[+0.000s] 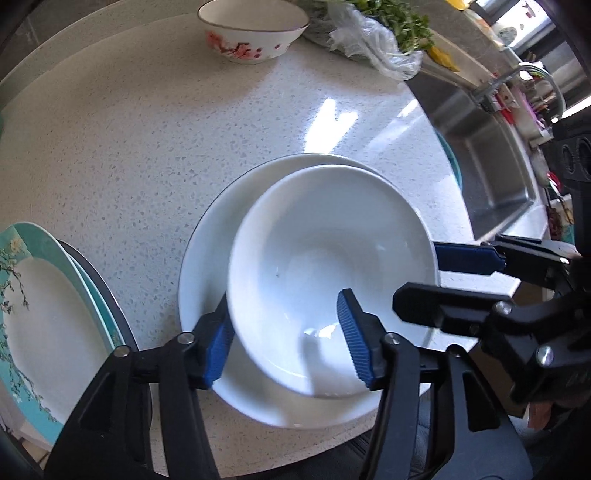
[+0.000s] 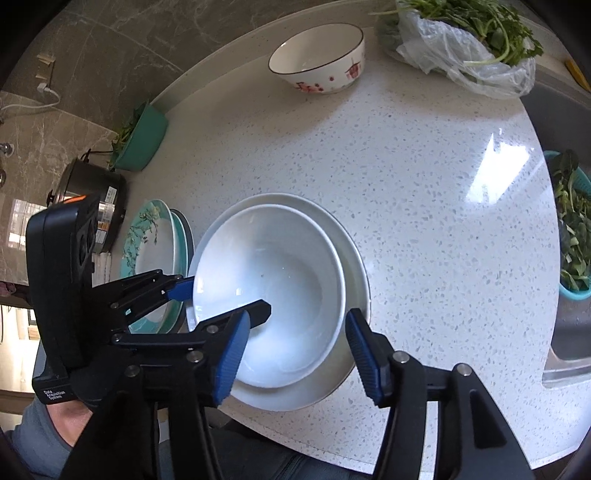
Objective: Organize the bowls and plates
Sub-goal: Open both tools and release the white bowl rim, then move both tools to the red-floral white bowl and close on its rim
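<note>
White bowl (image 1: 328, 280) nested in white plate (image 1: 207, 266), rim between half-open jaws of left gripper (image 1: 284, 339) and right gripper (image 2: 295, 354), unpressed. Glazed, slippery, brittle; best pinched at rim.

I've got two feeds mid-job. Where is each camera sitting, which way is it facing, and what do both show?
Left wrist: on the left gripper, looking steeply down at the white bowl on the white plate; open jaws straddle the bowl's near rim.
Right wrist: on the right gripper, same downward look; jaws open astride the bowl's rim; a grey sleeve shows.
Shared: bowl, plate, floral bowl, teal plates, each other's gripper.
</note>
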{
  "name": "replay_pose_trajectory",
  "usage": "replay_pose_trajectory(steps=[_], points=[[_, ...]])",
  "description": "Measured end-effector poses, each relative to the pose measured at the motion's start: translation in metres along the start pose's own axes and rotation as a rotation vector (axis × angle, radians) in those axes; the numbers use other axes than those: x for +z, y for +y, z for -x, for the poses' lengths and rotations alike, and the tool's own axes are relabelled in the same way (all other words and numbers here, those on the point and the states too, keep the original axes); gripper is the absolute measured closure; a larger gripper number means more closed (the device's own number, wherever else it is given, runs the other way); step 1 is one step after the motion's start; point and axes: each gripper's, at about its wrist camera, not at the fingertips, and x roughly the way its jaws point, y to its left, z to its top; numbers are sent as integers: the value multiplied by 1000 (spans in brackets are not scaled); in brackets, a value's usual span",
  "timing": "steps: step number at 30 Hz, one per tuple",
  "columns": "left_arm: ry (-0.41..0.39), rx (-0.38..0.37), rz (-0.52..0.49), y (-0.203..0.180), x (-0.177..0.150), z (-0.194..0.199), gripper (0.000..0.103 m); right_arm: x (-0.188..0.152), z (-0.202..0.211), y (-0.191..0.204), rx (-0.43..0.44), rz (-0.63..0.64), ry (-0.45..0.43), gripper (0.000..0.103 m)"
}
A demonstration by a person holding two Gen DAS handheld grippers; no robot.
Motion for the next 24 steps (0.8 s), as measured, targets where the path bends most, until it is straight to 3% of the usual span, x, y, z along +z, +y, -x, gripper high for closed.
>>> replay_pose_trajectory(steps=[3, 5, 7, 9, 11, 12, 15, 18, 20, 24], points=[[-10, -3, -21, -1, -1, 14, 34, -5, 15, -2, -8, -34, -23, 43], [-27, -29, -23, 1, -2, 31, 32, -10, 34, -5, 10, -65, -69, 39], [-53, -81, -14, 6, -1, 57, 32, -12, 62, -10, 50, -101, -169, 34], [-97, -91, -11, 14, 6, 84, 32, -8, 90, -16, 86, -130, -284, 23], [-130, -130, 8, 27, 22, 112, 24, 2, 123, -24, 106, -174, -430, 4], [-140, -157, 15, 31, 30, 124, 22, 6, 130, -23, 93, -189, -464, 0], [-227, -229, -79, 40, 54, 156, 16, 31, 144, -26, 41, -187, -533, 0], [-270, -115, -189, 42, 83, 162, 16, 57, 131, -32, 76, -168, -525, 0], [-245, -33, -124, 55, 116, 152, 16, 81, 115, -41, 95, -193, -519, 0], [-248, 20, -86, 75, 179, 127, 16, 116, 83, -50, 106, -210, -446, 0]])
